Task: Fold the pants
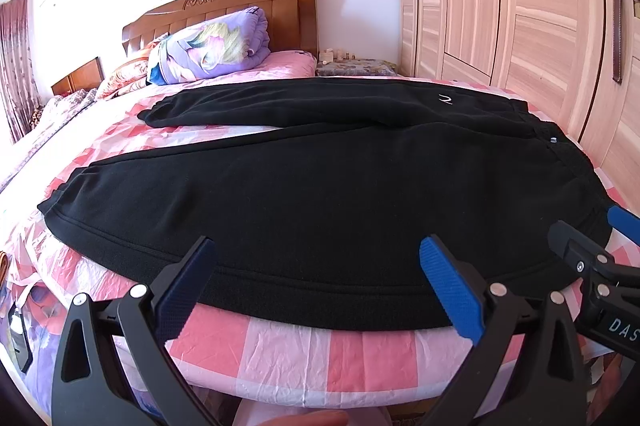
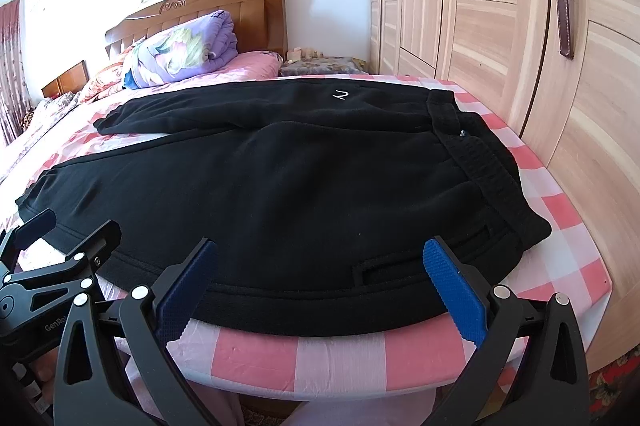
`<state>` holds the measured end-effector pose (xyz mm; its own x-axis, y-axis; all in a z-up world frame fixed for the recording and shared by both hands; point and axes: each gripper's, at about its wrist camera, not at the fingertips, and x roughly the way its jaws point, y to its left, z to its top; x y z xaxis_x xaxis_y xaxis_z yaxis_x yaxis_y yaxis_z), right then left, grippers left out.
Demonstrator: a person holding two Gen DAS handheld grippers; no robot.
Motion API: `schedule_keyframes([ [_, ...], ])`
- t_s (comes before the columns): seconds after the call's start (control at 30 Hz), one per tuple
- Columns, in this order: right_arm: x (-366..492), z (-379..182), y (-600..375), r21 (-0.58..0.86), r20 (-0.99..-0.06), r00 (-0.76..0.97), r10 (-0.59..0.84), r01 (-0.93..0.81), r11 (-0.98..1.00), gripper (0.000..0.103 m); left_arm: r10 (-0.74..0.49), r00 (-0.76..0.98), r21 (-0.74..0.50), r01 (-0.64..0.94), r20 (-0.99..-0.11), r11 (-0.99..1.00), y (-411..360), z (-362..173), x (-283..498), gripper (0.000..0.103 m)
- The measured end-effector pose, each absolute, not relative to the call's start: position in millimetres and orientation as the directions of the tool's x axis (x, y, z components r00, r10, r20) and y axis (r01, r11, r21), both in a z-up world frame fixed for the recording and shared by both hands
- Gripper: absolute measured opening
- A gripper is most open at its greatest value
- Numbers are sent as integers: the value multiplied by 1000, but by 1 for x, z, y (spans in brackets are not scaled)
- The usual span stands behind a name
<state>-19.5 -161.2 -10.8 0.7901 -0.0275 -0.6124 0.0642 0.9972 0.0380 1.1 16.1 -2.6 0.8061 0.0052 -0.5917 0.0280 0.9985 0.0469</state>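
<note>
Black sweatpants lie spread flat on a bed covered by a pink-and-white checked sheet. Their long axis runs left to right across the bed, parallel to its near edge: the cuffed leg ends point left, the elastic waistband sits at the right, close to the mattress corner. The near leg follows the bed edge, its hem seam just inside the sheet's border; the far leg angles slightly away, leaving a thin wedge of sheet between the two legs at the left. A small white logo shows on the far leg near the waist.

The left gripper hovers level at the near edge of the bed, aimed across the near leg about mid-length, its jaws spread wide and holding nothing. One blue-padded fingertip overlaps the hem seam in view; whether it touches the cloth I cannot tell.

Further right, the right gripper takes the same pose beside the waistband end, jaws equally wide apart and empty, aimed at the hip area where a pocket opening shows. The two grippers sit side by side, near each other.

Beyond the sweatpants, a folded purple quilt rests against the wooden headboard at the far left. A pale wood wardrobe lines the right wall.
</note>
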Motion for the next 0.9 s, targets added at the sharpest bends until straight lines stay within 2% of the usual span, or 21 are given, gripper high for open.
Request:
schedule_keyframes([
  [0.9, -20, -14, -163, 46, -620, 784, -28, 73, 996, 99, 12, 800, 62, 32, -600, 998, 15, -7, 0, 102],
])
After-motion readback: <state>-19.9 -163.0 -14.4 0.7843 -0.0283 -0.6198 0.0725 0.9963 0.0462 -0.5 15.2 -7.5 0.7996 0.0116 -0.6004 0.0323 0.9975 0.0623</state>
